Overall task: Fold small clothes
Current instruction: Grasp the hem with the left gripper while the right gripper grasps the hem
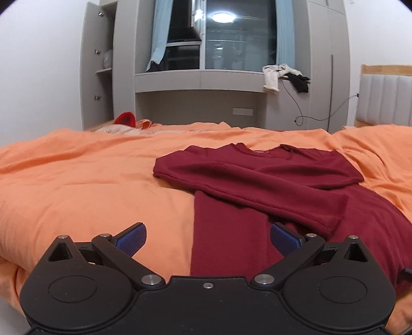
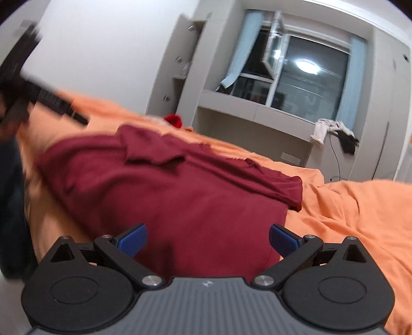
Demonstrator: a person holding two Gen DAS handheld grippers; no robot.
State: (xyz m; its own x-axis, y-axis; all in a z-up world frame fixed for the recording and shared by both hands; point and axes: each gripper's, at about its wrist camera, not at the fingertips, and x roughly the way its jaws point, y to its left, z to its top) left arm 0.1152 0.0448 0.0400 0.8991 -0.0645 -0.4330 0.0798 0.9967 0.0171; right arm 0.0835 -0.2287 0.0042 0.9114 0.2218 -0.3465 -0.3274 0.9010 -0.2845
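While one dark red shirt (image 1: 270, 180) is spread on orange bedcover (image 1: 90, 185), sleeves crossed over front, left gripper (image 1: 208, 238) and right gripper (image 2: 208, 238) are held spread wide, nothing grasped, at near hem.

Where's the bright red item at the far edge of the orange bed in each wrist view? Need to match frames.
Left wrist: the bright red item sits left of centre, at the far edge of the orange duvet, below the grey open cabinet.
Right wrist: it sits near centre, just beyond the dark red top; blurred.
Shared landmark: the ceiling light reflected in the window.
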